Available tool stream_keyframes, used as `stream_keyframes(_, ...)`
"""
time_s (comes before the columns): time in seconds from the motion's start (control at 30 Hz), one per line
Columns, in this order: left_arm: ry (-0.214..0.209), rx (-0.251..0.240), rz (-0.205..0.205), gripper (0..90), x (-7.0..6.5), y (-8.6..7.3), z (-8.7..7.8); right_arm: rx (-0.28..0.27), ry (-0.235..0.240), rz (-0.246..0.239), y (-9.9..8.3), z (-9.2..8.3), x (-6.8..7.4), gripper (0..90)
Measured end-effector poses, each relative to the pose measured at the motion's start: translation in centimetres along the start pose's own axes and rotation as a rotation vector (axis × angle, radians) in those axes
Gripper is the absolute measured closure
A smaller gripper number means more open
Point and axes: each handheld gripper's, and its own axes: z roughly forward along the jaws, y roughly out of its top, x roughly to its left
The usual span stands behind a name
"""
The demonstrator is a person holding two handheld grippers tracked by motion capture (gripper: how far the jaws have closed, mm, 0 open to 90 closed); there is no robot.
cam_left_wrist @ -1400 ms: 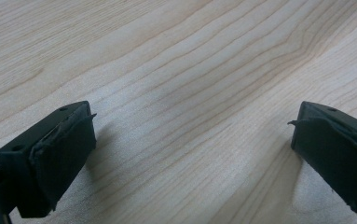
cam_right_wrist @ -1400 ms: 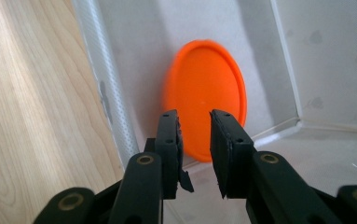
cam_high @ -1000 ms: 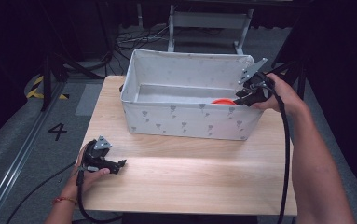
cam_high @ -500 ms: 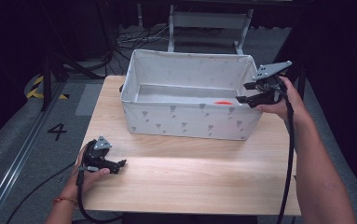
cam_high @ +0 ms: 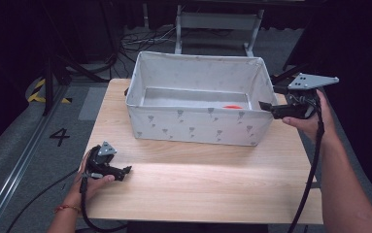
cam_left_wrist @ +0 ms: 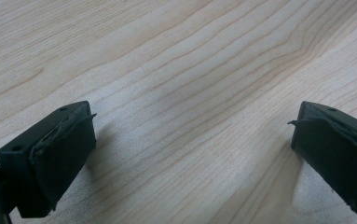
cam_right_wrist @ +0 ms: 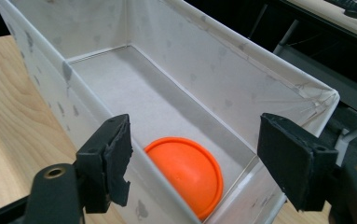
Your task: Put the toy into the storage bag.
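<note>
Drawn back since the earlier frame, the right hand-held gripper (cam_high: 267, 108) hangs open-jawed just outside the right end of the white patterned fabric bin (cam_high: 193, 127). Nearer, the left hand-held gripper (cam_high: 126, 171) rests open on the light wooden tabletop (cam_high: 203, 174). An orange round plastic lid (cam_right_wrist: 185, 173) lies in the bin's right end.

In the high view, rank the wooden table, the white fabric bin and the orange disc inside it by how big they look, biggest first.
1. wooden table
2. white fabric bin
3. orange disc, mostly hidden behind the bin's front wall, so it looks by far the smallest.
</note>
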Motion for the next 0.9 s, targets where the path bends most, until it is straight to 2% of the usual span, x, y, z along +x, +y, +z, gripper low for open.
stream_keyframes(0.1,-0.002,0.000,0.000,0.1,0.0,0.0,0.0,-0.011,-0.008,-0.004,-0.2,-0.3,0.4,24.6)
stream_keyframes(0.13,-0.002,0.000,0.000,0.1,0.0,0.0,0.0,-0.009,-0.033,-0.013,-0.4,-0.5,0.8,24.2)
stream_keyframes(0.17,-0.002,0.000,0.000,0.1,0.0,0.0,0.0,-0.009,-0.033,-0.013,-0.4,-0.5,0.8,24.2)
stream_keyframes(0.2,-0.002,0.000,0.000,0.1,0.0,0.0,0.0,-0.003,-0.062,-0.033,-0.7,-0.7,1.3,22.5)
stream_keyframes(0.57,-0.001,0.000,0.000,0.1,0.0,0.0,0.0,-0.029,-0.083,-0.040,-2.6,-2.1,2.8,21.3)
stream_keyframes(0.7,-0.001,0.000,-0.001,0.1,0.0,0.0,0.0,-0.023,-0.090,-0.049,-3.6,-2.5,3.5,21.3)
stream_keyframes(0.77,0.000,0.001,-0.001,0.1,0.0,0.0,0.0,-0.037,-0.081,-0.040,-4.2,-2.7,3.8,22.3)
stream_keyframes(0.9,-0.001,0.000,-0.001,0.1,0.0,0.0,0.0,-0.041,-0.103,-0.058,-5.3,-2.9,4.4,23.1)
